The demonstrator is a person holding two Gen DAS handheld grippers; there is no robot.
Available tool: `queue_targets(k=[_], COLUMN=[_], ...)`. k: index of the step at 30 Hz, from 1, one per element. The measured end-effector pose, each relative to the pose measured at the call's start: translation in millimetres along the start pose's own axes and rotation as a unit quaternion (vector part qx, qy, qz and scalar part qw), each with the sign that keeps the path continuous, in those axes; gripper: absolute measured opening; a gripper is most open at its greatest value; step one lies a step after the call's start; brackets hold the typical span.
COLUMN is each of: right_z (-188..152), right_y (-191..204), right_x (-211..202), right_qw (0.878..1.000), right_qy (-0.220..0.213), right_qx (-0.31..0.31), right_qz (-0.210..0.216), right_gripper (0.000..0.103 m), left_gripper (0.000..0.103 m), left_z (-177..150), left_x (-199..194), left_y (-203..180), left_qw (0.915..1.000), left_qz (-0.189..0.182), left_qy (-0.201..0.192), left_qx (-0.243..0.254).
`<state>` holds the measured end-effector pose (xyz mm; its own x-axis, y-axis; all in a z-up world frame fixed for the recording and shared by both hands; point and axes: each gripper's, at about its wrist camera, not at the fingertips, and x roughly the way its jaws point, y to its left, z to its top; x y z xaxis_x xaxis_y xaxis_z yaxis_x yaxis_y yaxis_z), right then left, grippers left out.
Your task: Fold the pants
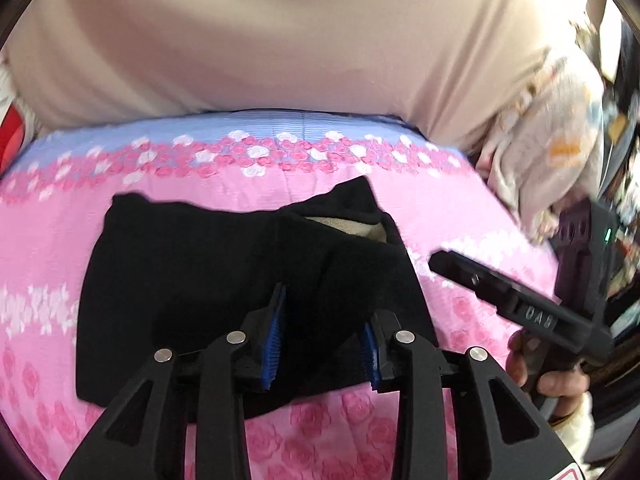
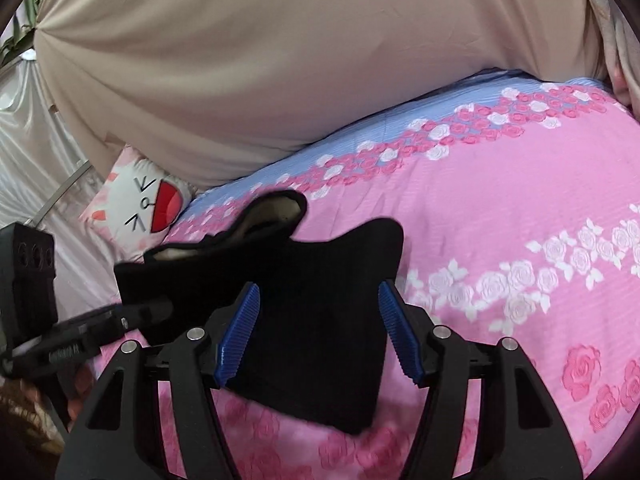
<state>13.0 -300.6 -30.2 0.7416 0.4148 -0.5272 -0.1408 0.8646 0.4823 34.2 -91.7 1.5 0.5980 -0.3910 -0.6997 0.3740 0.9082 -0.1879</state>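
A pink rose-print bed [image 1: 460, 200] with a blue band along its far edge carries everything; a beige sheet [image 1: 280, 40] hangs behind it. The black pants [image 1: 200, 272], folded into a compact bundle with pale lining showing at the top opening, lie mid-bed, nearer the near edge. A cat-face pillow [image 2: 148, 200] sits at the bed's far left corner. The left gripper [image 1: 324, 340] hovers over the pants' near edge, jaws wide and holding nothing. The right gripper [image 2: 316, 332] is likewise wide, empty, over the pants
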Motion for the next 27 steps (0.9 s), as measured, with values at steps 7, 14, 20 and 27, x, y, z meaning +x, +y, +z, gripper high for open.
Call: queue_targets(k=[7, 14, 20, 27], right_z=[-2.2, 2.6, 8.0, 5.2], right_y=[-21.4, -6.6, 6.1, -2.0], right_x=[-27.1, -0.3, 50.9, 34.8], right_qw=[0.998, 0.995, 0.990, 0.991], right_qy=[-0.009, 0.059, 0.129, 0.116], right_qx=[0.028, 0.039, 0.027, 0.046], right_qz=[-0.054, 0.074, 0.058, 0.044], right_gripper=[0.061, 0.062, 0.062, 0.063], left_gripper=[0.029, 0.032, 0.059, 0.072], left_z=[-14.3, -41.4, -73.7, -91.9], left_x=[55.3, 55.5, 21.0, -26.3], left_y=[-51.1, -70.4, -80.9, -50.9], left_qw=[0.9972, 0.9851, 0.9794, 0.9662], left_qz=[0.043, 0.112, 0.056, 0.098], left_qy=[0.040, 0.001, -0.027, -0.097], left_qx=[0.046, 0.131, 0.192, 0.218])
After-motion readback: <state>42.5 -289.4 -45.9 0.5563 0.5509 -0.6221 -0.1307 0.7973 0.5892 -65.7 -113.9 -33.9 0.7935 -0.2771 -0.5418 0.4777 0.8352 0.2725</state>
